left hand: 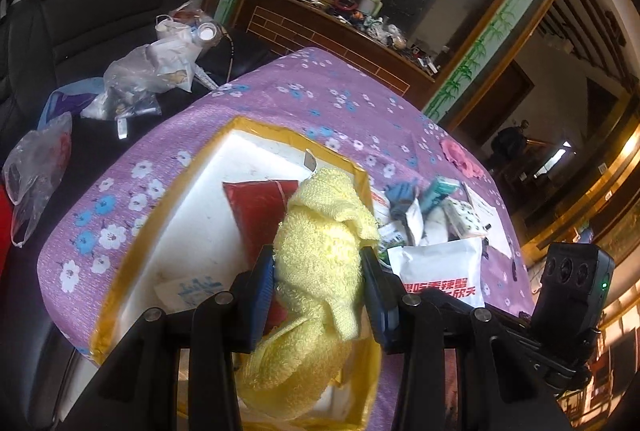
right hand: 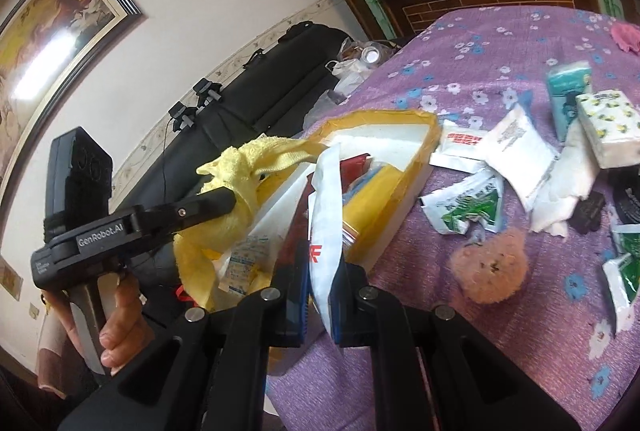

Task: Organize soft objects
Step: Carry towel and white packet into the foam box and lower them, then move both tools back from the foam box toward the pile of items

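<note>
Right now my left gripper (left hand: 318, 277) is clenched on a pale yellow terry-cloth towel (left hand: 320, 255), pads biting into the bunched middle, both loose ends flopping, one end draped down into the white foam box with yellow-taped rim (left hand: 236, 129) below. My right gripper (right hand: 322, 301) is pinched tight on a flat white plastic pouch with red print (right hand: 326, 215), held by its lower edge so it stands up thin between the fingers, hovering at the near edge of the same box. Towel: light, limp, compresses a lot, won't slip on the pads but sags, so I'd judge a grab at the bunched centre is best. Pouch: light, slick film, bends easily, likely to slide or fold; an edge or corner pinch looks safest. Inside the box a dark red packet (left hand: 256, 207) already lies flat. Beyond, on the purple floral cloth (right hand: 472, 43), a tan plush bear head (right hand: 490, 267), green-and-white sachets (right hand: 476, 207) and a white patterned tissue pack (right hand: 610, 129) lie scattered, well apart from the box, probably still to sort.
</note>
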